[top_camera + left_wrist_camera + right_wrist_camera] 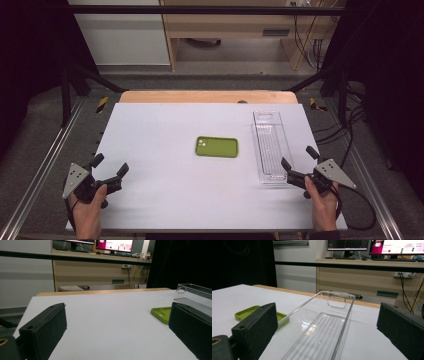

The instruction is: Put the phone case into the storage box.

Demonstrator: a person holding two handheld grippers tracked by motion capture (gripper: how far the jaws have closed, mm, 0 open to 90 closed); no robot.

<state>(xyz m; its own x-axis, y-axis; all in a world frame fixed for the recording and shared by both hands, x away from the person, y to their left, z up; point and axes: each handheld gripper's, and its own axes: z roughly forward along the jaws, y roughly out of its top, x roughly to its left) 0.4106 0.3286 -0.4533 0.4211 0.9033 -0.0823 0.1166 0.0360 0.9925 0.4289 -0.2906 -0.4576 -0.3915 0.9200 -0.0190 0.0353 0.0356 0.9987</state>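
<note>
Both claws gape wide and empty, left gripper (109,168) low-left, right gripper (299,163) at the near end of the clear tray (270,145), running lengthwise away from the person, green phone case (216,147) crosswise mid-table.

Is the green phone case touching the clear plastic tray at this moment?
Apart. The high view shows a strip of bare white table between the green phone case and the clear plastic tray; the right gripper view shows the same gap.
</note>
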